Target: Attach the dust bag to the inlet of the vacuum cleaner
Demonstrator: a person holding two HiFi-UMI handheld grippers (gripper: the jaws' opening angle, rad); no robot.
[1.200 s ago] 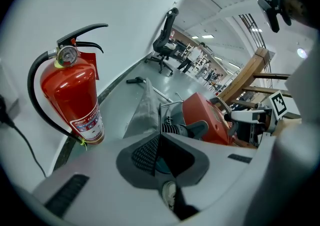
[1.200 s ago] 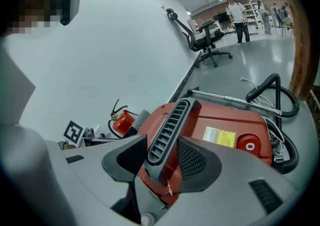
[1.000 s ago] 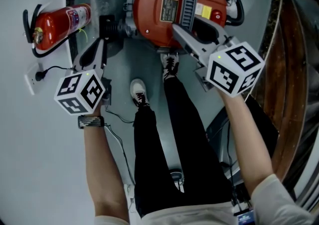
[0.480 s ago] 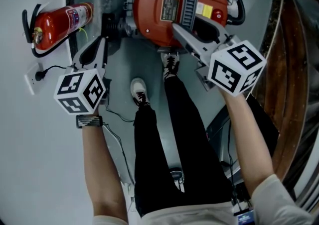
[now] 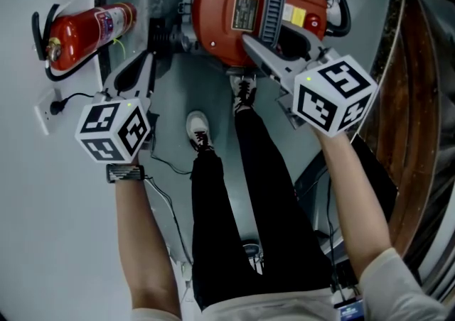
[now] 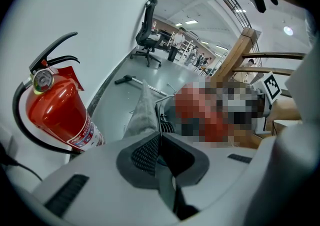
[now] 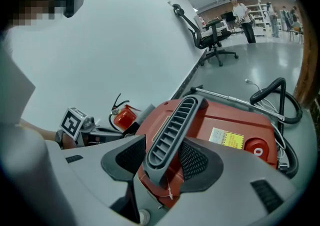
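Your vacuum cleaner (image 5: 227, 25) is red, with a grey ridged handle (image 5: 269, 3) and a yellow sticker (image 5: 290, 13). The dust bag (image 6: 142, 112) is grey. The fire extinguisher (image 5: 89, 28) is red too. Your left cube (image 5: 114, 131) and right cube (image 5: 334, 96) have black-and-white squares.

red fire extinguisher (image 5: 85, 32) stands at the white wall (image 5: 28, 206). wall socket (image 5: 44, 115) with black plug (image 5: 60, 106) near the extinguisher's base. black office chair (image 6: 148, 30) far beyond extinguisher. wooden railing (image 5: 405, 99) well right of extinguisher.
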